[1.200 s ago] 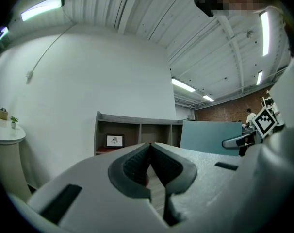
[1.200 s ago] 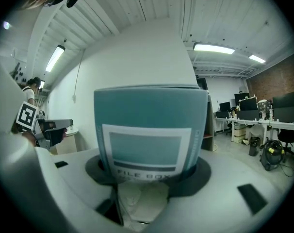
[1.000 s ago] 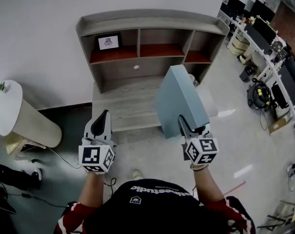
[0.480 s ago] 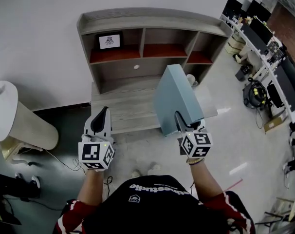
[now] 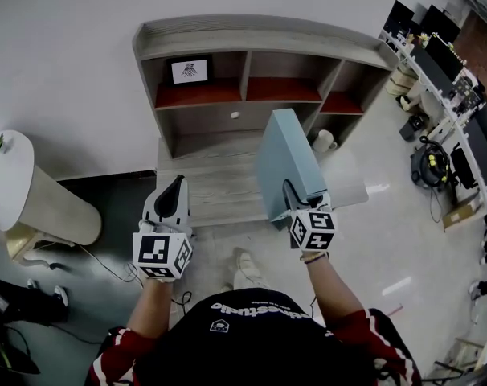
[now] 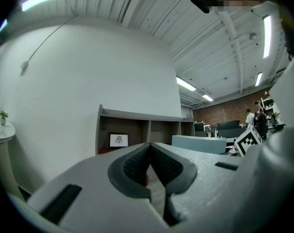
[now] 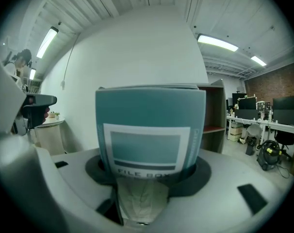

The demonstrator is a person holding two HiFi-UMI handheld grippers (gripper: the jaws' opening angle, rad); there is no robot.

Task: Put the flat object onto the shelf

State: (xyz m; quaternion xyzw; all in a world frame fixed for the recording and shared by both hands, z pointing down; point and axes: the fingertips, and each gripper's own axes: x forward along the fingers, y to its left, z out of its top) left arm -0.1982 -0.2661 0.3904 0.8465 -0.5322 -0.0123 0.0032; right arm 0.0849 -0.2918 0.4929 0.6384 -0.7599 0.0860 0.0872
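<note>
A flat teal file box point(image 5: 290, 163) stands on edge in my right gripper point(image 5: 298, 202), whose jaws are shut on its lower end. In the right gripper view the box point(image 7: 149, 130) fills the middle, its labelled spine clamped between the two pads of the gripper point(image 7: 149, 171). My left gripper point(image 5: 176, 186) is held at the left, shut and empty; its pads point(image 6: 137, 161) meet at the tip. Ahead stands the grey shelf unit point(image 5: 227, 103) with red-brown boards, and the box is held in front of its middle and right bays.
A framed picture point(image 5: 189, 71) sits in the left bay. A low grey step point(image 5: 207, 179) runs along the shelf's foot, with a white cup point(image 5: 324, 141) at its right. A white round table point(image 5: 10, 175) stands at the left, and desks with monitors point(image 5: 436, 47) line the right.
The person has stepped closer to the shelf. The right gripper and file box have shifted a little left and the box stands more upright. The left gripper stays shut.
</note>
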